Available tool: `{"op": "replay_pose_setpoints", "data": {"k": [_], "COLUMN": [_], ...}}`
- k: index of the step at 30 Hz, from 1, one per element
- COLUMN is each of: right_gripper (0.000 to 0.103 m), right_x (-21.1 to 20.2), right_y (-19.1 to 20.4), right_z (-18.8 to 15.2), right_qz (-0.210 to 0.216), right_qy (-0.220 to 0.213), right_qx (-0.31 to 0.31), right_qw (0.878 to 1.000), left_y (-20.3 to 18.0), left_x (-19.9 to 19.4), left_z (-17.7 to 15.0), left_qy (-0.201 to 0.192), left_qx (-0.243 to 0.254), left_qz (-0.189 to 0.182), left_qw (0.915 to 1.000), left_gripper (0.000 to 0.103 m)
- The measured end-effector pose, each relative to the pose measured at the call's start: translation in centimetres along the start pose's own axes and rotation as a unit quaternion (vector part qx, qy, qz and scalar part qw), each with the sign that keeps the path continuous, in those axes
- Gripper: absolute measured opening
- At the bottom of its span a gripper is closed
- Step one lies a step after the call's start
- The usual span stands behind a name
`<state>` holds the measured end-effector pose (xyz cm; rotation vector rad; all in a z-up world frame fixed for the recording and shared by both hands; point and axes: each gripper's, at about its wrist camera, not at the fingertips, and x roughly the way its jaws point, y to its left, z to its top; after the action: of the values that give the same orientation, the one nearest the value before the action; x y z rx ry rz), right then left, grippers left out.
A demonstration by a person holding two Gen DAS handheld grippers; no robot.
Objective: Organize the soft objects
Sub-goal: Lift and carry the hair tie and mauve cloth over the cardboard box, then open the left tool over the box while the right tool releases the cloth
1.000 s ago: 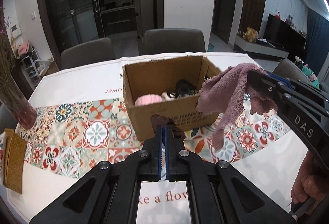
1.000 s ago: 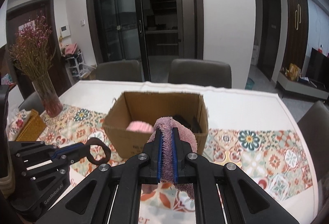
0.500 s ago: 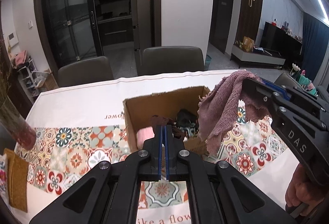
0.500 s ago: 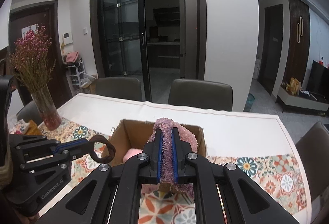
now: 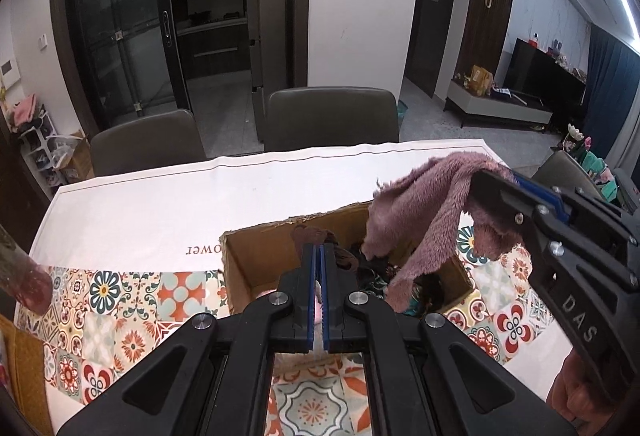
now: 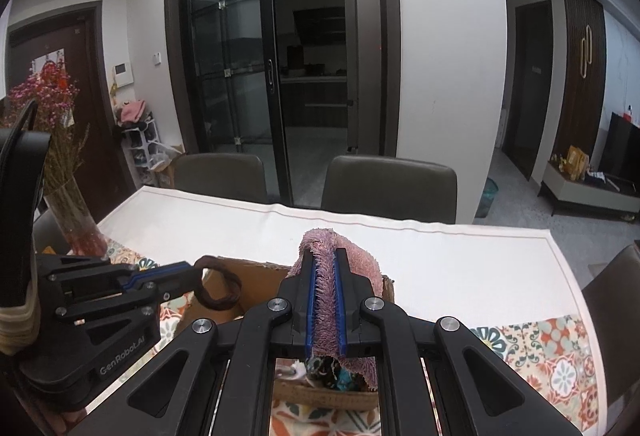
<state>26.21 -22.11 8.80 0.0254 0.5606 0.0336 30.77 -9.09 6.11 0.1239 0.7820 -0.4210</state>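
While both grippers hang above the open brown cardboard box (image 5: pixel 256 256), each one carries a soft item; the left gripper (image 5: pixel 319 256) has its two black, blue-edged fingers pressed together on a dark brown looped hair tie (image 6: pixel 218 286), which in the right wrist view dangles from the fingertips over the left part of the box opening; in the left wrist view only a bunched brown portion shows at the fingertips, above the box interior. The right gripper (image 6: pixel 325 268) has its fingers clamped on a fluffy mauve-pink towel (image 5: pixel 424 211); the cloth folds over the fingertips and hangs in two drooping ends, the lower end reaching down to the dark and patterned fabrics (image 5: pixel 380 272) lying inside the box; whether it touches them cannot be told. A pale pink soft item (image 5: pixel 318 306) shows in the box just behind the left fingers. The box stands on a table covered by a white cloth with a band of multicoloured floral tile pattern (image 5: pixel 120 300); two grey-brown upholstered chairs (image 5: pixel 332 115) stand at the far edge. A glass vase of dried pink flowers (image 6: pixel 70 195) stands near the left table edge, well apart from the box; a mustard-yellow flat object (image 5: pixel 24 368) lies at the near left edge.
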Motion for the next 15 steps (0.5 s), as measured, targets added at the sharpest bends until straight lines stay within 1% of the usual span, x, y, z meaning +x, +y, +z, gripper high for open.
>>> {"op": "replay_pose_setpoints", "data": {"k": [3,9,10,11,12,13,14,15], "right_gripper": [0.009,0.01,0.01,0.011,0.012,0.014,0.02,0.031], "right_x": [1.4,3.9,4.2,4.5,4.7,4.9,5.0,5.0], "right_y": [-0.4,-1.0,-1.1,-1.2,-1.3,-1.5,-1.6,-1.7], "right_z": [-0.2,-0.8,-0.8,-0.9,-0.9,-1.0,-1.0,-1.1], "right_qz": [0.002,0.005,0.005,0.005,0.006,0.006,0.004,0.004], "right_qy": [0.011,0.041,0.047,0.051,0.054,0.056,0.056,0.054], "right_qx": [0.003,0.01,0.01,0.014,0.016,0.019,0.021,0.021], "right_qw": [1.0,0.999,0.999,0.999,0.998,0.998,0.998,0.998], "left_y": [0.0,0.3,0.4,0.3,0.4,0.4,0.4,0.3], "left_x": [1.7,4.8,5.1,5.5,5.7,5.9,5.9,5.9], "left_z": [0.5,0.4,0.3,0.2,0.1,0.0,0.0,0.0], "left_qy": [0.011,0.04,0.044,0.048,0.05,0.052,0.052,0.051], "left_qx": [0.0,-0.005,-0.006,-0.007,-0.007,-0.008,-0.008,-0.005], "left_qz": [0.0,0.001,0.002,0.004,0.006,0.008,0.013,0.023], "left_qw": [0.9999,0.9992,0.999,0.9988,0.9987,0.9986,0.9985,0.9984], "left_gripper": [0.004,0.006,0.013,0.025,0.032,0.045,0.047,0.047]}}
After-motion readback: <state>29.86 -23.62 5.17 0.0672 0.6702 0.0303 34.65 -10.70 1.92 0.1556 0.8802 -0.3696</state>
